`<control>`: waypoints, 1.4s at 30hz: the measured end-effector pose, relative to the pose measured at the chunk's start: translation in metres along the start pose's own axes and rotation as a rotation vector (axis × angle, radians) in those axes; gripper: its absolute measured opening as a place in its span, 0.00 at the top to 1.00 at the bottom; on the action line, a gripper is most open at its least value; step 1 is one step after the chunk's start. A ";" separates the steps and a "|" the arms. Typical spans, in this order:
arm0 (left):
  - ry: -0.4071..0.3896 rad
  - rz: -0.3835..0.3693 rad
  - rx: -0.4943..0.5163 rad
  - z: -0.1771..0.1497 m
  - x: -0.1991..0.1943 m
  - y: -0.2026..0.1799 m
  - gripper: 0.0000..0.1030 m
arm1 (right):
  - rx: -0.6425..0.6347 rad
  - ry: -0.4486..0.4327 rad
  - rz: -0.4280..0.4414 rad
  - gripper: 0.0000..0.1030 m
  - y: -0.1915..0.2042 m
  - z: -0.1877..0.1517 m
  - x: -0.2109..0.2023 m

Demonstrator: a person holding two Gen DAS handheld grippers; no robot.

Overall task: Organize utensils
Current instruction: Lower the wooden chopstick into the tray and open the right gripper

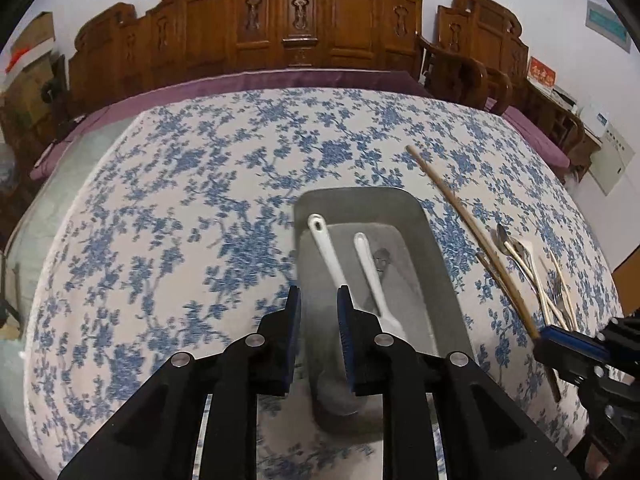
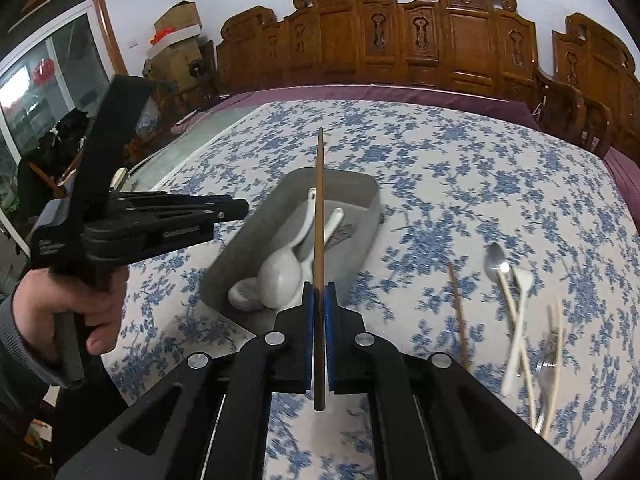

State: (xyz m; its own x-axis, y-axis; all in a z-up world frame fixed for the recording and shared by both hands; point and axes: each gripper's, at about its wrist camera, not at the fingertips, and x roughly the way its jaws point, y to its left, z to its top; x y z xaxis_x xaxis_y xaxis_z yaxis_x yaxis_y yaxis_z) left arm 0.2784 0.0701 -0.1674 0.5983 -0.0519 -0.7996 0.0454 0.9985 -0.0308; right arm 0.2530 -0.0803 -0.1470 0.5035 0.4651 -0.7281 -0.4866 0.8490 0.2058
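The right gripper (image 2: 319, 300) is clamped on a brown wooden chopstick (image 2: 319, 216), its blue pads (image 2: 330, 320) pressed against the stick on both sides. The stick runs straight away from the camera, its far end over the grey tray (image 2: 370, 216) and its near end poking back past the pads.

The left gripper (image 1: 319, 304) stands with its jaws apart and nothing between them, poised over the near left part of the grey tray (image 1: 436, 248). In the right wrist view it shows at the left, gripped by the person's hand (image 2: 80, 300).

Inside the tray lie two white ceramic spoons (image 2: 280, 276), bowls at the near end and handles pointing far, with a small dark item beside them that is too blurred to name.

On the blue-flowered tablecloth (image 2: 460, 168), right of the tray, lie a second brown chopstick (image 2: 458, 312), a metal spoon (image 2: 494, 258), a white plastic spoon (image 2: 520, 304), pale chopsticks (image 2: 518, 328) crossing it, and a metal fork (image 2: 546, 372) nearest the camera. Carved wooden chairs (image 2: 440, 40) line the far edge of the table.
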 end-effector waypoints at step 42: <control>-0.158 -0.003 0.005 -0.036 -0.068 0.049 0.30 | 0.125 0.158 -0.047 0.94 0.020 0.012 0.100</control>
State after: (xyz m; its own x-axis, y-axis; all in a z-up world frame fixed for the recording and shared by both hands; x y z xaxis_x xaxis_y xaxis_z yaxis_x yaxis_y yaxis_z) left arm 0.2114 0.1233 -0.1364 0.7166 -0.0576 -0.6951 0.0510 0.9982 -0.0302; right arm 0.3019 -0.0136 -0.2083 0.4004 0.3873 -0.8305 -0.3680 0.8980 0.2413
